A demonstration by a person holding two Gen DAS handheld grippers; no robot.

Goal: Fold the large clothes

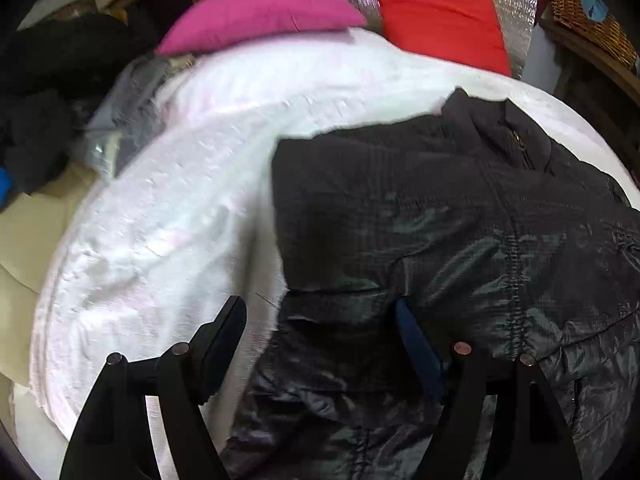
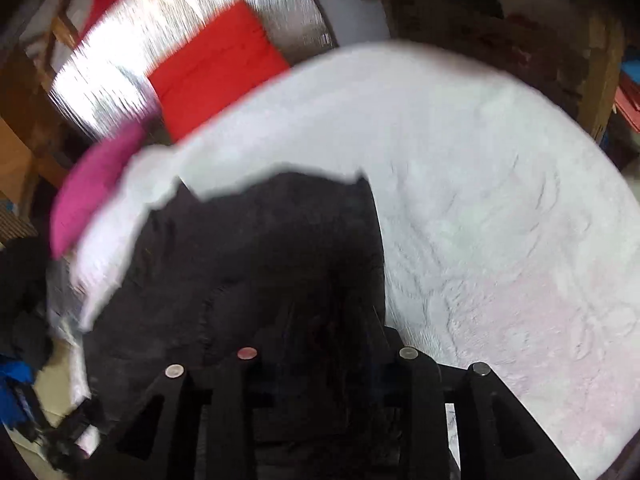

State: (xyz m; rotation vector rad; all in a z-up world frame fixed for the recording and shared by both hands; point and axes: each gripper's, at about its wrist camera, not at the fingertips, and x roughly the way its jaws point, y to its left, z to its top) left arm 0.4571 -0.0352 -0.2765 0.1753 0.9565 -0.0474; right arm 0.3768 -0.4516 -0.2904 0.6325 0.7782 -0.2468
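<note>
The black quilted jacket [image 1: 460, 232] is lying between the left gripper [image 1: 320, 320]'s open jaws. The right gripper [image 2: 320, 344] is hovering over its edge, jaws apart. White bed cover [image 2: 500, 200] is lying bare beside it.

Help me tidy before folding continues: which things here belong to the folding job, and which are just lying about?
Belongs to the job:
- black jacket
- white blanket it is spread on
- left tongs, open over the jacket's edge
- right tongs above the jacket; grip unclear

Just lying about:
- pink cushion
- red cushion
- dark clothes pile
- wicker basket
</note>
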